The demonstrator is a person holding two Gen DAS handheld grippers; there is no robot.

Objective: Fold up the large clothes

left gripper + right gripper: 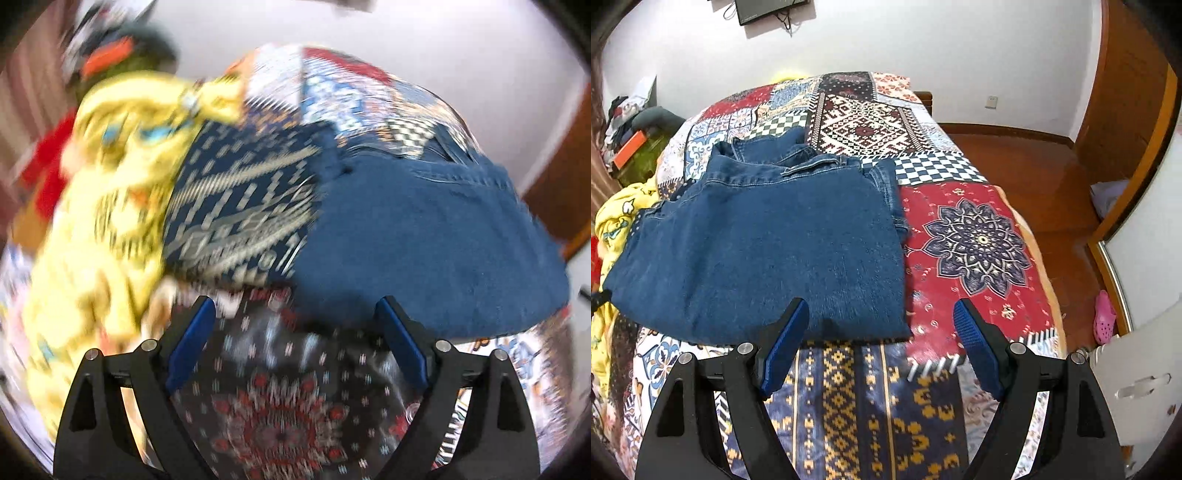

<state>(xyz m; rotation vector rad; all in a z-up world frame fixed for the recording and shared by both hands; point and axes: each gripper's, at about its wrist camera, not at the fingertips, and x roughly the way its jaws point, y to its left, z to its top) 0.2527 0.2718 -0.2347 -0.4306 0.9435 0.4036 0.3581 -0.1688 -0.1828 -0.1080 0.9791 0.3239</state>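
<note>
Folded jeans (761, 251) on bedspread (979, 240), just beyond both spread, empty claws (879, 328) (295, 325)

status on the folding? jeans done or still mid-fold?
Done: the jeans lie folded into a flat stack on the patchwork bedspread. In hand: nothing; the left gripper and right gripper are both open and empty. Left: the crumpled yellow garment beside the jeans looks unfolded.
</note>
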